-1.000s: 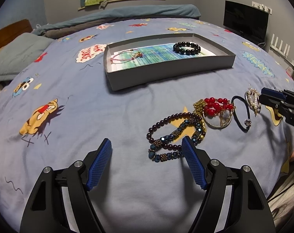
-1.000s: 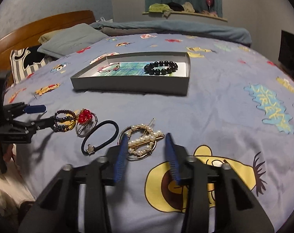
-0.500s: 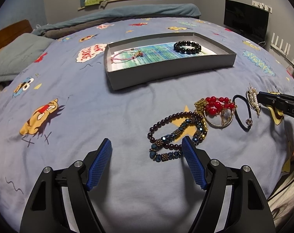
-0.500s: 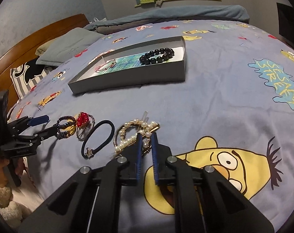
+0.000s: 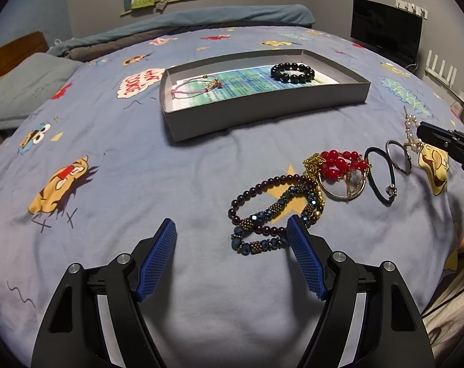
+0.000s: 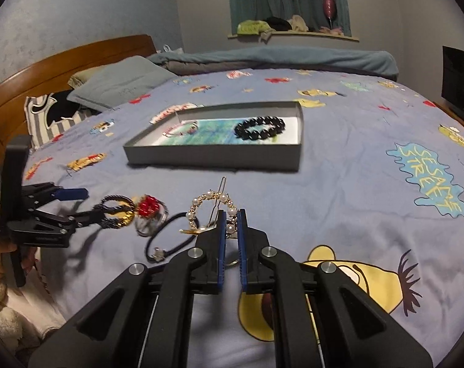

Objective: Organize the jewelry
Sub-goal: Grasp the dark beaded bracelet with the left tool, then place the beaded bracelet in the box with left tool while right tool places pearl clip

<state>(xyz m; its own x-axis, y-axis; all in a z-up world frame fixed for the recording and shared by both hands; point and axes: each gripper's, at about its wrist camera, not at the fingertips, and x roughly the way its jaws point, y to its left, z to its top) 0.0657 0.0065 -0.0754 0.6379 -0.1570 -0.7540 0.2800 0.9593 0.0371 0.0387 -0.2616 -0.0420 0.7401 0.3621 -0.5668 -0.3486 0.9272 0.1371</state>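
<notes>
My right gripper (image 6: 231, 214) is shut on a pearl and gold hair clip (image 6: 210, 204) and holds it lifted off the bed; the clip also shows in the left wrist view (image 5: 411, 128). A grey box (image 6: 213, 153) lies further back with a black bead bracelet (image 6: 260, 127) and a pink cord bracelet (image 5: 195, 87) inside. My left gripper (image 5: 232, 230) is open and empty, low over the sheet beside a dark bead bracelet pile (image 5: 271, 211). A red bead pendant (image 5: 342, 168) and a black hair tie (image 5: 380, 174) lie to its right.
The bed has a blue cartoon-print sheet (image 5: 140, 153). Pillows (image 6: 121, 79) and a wooden headboard (image 6: 48, 64) lie at the left. A dark monitor (image 5: 385, 30) stands to the right of the bed.
My right gripper has shut on the pearl hair clip and raised it off the sheet. The left gripper has hardly moved and stays open.
</notes>
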